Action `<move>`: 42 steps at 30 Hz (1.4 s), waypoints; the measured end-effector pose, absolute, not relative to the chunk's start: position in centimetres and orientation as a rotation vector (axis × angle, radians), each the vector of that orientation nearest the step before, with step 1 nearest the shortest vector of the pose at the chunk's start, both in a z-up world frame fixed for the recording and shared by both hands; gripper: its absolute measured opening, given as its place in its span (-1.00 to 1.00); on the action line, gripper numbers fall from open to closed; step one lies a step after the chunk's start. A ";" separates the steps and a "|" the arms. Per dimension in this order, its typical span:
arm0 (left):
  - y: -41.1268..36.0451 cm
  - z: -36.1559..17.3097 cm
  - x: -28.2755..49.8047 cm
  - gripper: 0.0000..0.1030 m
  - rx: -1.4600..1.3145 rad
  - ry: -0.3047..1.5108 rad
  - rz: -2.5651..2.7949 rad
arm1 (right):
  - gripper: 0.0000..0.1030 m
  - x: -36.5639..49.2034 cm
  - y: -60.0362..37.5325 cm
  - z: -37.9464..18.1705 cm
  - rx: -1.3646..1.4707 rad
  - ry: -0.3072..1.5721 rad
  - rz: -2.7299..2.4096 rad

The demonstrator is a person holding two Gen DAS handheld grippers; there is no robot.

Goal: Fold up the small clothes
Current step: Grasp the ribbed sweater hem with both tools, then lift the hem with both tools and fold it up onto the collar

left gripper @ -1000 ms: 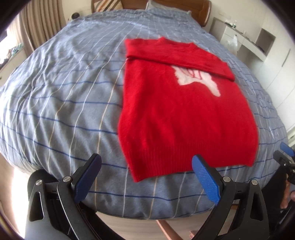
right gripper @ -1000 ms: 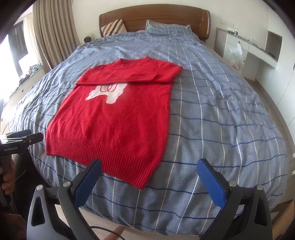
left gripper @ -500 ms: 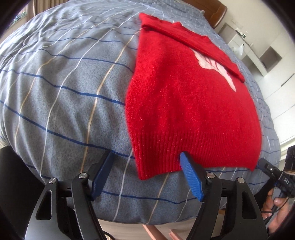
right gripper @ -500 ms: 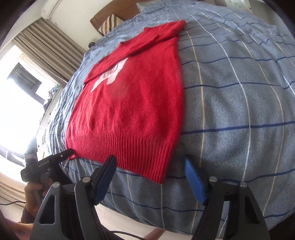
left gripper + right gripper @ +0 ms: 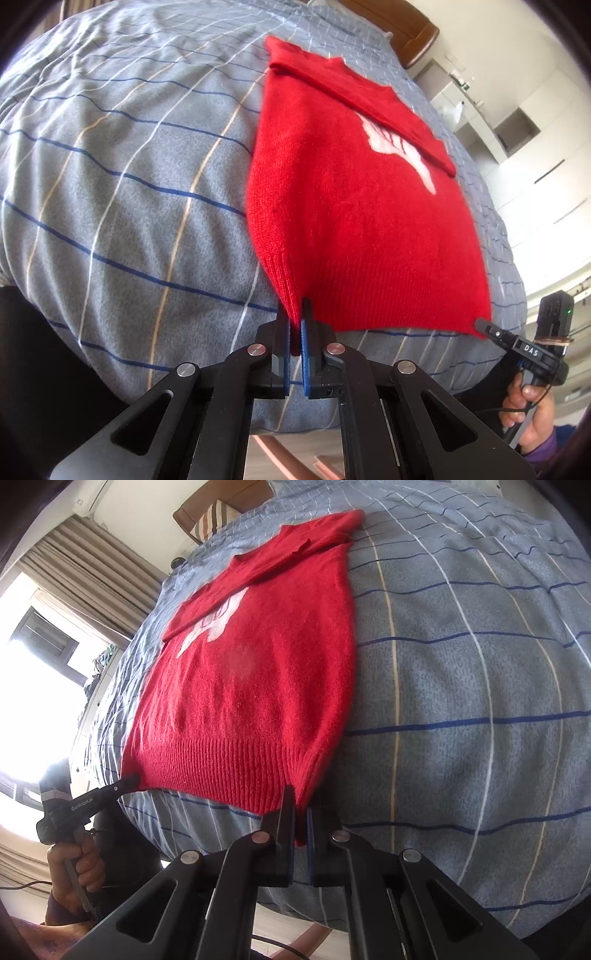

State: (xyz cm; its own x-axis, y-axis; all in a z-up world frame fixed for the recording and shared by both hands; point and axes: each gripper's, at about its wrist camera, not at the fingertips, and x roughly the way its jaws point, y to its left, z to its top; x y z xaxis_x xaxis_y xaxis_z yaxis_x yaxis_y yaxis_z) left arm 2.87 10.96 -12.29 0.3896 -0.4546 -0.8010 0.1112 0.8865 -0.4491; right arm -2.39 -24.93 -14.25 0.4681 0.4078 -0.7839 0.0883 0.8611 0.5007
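Lying flat on the blue-grey checked bedspread (image 5: pixel 129 192), the red sweater (image 5: pixel 354 206) has its sleeves folded across the chest at the far end and its ribbed hem at the near edge of the bed. The left gripper (image 5: pixel 295 325) has just closed its jaws and now pinches the hem's near left corner. The right gripper (image 5: pixel 301 808) has likewise just closed and clamps the hem's near right corner. A hand (image 5: pixel 79 864) holds the left gripper's handle.

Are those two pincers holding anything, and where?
Yes: the left gripper and right gripper each pinch a bottom corner of the red knitted sweater, at its ribbed hem.
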 end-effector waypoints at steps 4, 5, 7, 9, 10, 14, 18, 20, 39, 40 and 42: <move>11.8 -8.8 3.8 -0.96 -0.423 1.025 -0.422 | -0.91 -2.6 -26.0 -12.2 0.607 0.997 0.235; 11.8 -7.8 4.6 -0.96 -0.434 0.994 -0.436 | -0.91 -2.1 -26.3 -11.4 0.623 0.961 0.247; 11.5 -6.0 7.1 -0.95 -0.435 0.942 -0.452 | -0.91 -0.6 -26.9 -9.5 0.633 0.883 0.260; 10.8 -4.7 10.6 -0.95 -0.424 0.898 -0.454 | -0.91 2.1 -27.6 -7.8 0.618 0.818 0.258; 10.2 -4.3 12.8 -0.95 -0.410 0.881 -0.451 | -0.91 3.8 -27.9 -7.1 0.600 0.790 0.249; 7.7 -4.6 22.2 -0.95 -0.363 0.869 -0.378 | -0.91 12.3 -29.3 -5.9 0.570 0.726 0.212; 5.1 -5.4 30.5 -0.95 -0.305 0.868 -0.308 | -0.91 21.7 -30.5 -6.3 0.545 0.730 0.161; 4.4 -6.3 33.8 -0.95 -0.301 0.894 -0.277 | -0.91 26.0 -31.1 -6.9 0.544 0.746 0.137; 4.6 -8.4 30.6 0.71 -0.056 0.932 -0.305 | -0.15 26.1 -28.4 -8.1 0.273 0.788 0.343; 3.9 -9.4 29.5 0.71 0.004 0.963 -0.317 | -0.15 25.0 -27.3 -8.6 0.228 0.820 0.385; 3.6 -11.7 28.0 0.71 0.101 1.021 -0.288 | -0.15 23.2 -26.1 -11.0 0.145 0.919 0.397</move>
State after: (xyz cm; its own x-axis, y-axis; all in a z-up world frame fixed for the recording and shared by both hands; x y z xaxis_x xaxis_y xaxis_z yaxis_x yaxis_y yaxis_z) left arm 27.97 3.59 -11.65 0.4886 -0.1896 -0.8517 0.2832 0.9577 -0.0507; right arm 23.16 -26.14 -10.95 0.5401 0.3937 -0.7438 -0.2711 0.9181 0.2891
